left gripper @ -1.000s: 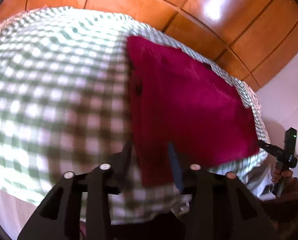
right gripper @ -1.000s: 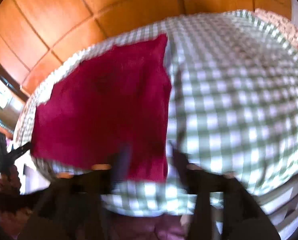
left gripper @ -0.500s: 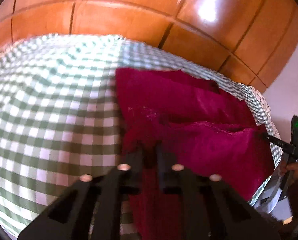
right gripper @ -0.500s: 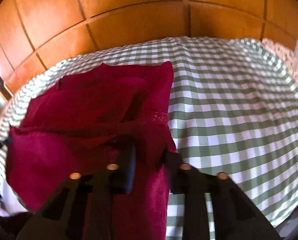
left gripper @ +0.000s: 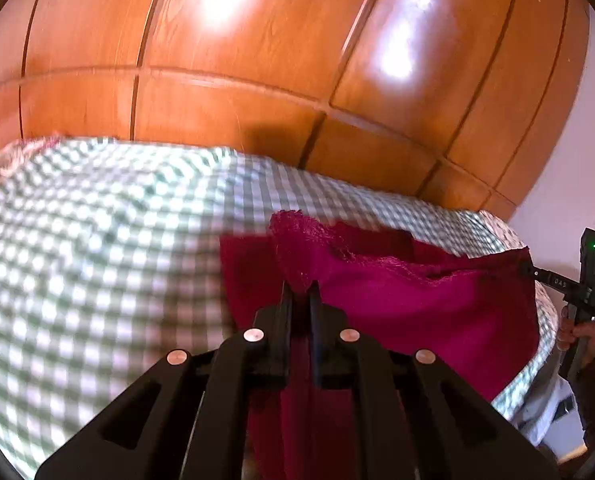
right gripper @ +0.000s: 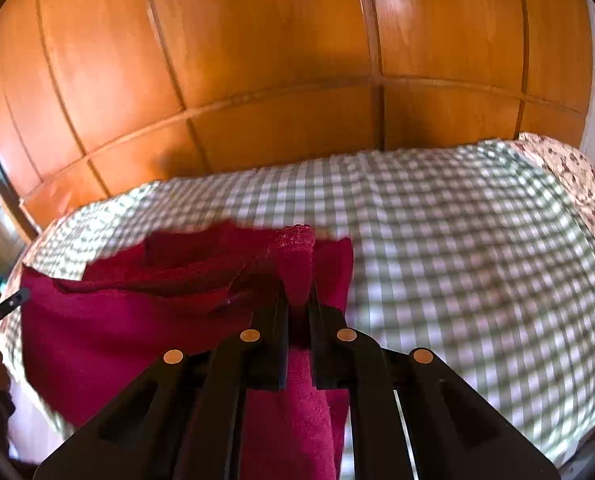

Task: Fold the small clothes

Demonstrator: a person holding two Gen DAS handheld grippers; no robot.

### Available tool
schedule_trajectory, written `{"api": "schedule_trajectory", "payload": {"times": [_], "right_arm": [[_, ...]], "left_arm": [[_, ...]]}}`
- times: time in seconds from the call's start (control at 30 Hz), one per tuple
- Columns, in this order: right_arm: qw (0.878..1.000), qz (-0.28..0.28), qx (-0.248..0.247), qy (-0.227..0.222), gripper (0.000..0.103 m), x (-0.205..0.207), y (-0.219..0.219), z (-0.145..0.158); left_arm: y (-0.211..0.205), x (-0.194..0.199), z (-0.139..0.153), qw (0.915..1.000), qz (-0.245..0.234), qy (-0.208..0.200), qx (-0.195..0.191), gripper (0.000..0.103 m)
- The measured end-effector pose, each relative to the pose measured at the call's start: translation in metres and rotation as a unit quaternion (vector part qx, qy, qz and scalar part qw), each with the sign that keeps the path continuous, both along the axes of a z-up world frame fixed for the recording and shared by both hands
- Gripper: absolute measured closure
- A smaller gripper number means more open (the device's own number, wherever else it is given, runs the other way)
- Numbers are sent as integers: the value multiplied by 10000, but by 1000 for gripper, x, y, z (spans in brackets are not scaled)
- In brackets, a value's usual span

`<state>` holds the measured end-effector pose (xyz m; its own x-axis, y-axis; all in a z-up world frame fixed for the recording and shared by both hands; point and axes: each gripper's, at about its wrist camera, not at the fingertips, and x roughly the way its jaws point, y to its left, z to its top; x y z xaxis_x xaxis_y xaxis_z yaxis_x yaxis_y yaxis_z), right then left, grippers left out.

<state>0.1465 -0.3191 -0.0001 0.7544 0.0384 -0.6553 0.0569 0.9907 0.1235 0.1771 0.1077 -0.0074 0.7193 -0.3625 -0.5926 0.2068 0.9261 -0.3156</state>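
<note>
Garments: one dark red, fuzzy-textured cloth point(left gripper: 417, 312), partly raised above the bed.
Grippers: two black two-finger tongs, one per hand.
Left gripper point(left gripper: 300, 292): clenched on a corner of the cloth; the corner sticks up beyond the tips.
Right gripper point(right gripper: 297, 294): jaws have just been closing, now pinched on the opposite corner, with cloth between them.
Cloth position: stretched between the two grippers, its lower part hanging beneath them, its far part lying on the bedcover.
Surface: one green-and-white checked bedcover point(right gripper: 457, 260).
Backdrop: glossy orange-brown wooden panelling point(left gripper: 237, 80).
Pillows: one floral pillow point(right gripper: 577, 184) at the bed's right end in the right wrist view.
</note>
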Motion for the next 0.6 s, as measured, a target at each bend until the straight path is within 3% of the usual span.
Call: {"api": "schedule_trajectory", "payload": {"times": [0.23, 0.43, 0.6], "right_arm": [[9991, -396, 19, 175, 97, 84, -9, -15], [9953, -789, -121, 557, 97, 131, -12, -60], [9904, -1005, -241, 914, 97, 148, -18, -99]], "left_arm": [[-10, 83, -11, 9988, 300, 254, 277, 97], [-17, 135, -53, 9933, 657, 748, 580, 97], [-29, 155, -86, 9850, 747, 1110, 1087, 94]]}}
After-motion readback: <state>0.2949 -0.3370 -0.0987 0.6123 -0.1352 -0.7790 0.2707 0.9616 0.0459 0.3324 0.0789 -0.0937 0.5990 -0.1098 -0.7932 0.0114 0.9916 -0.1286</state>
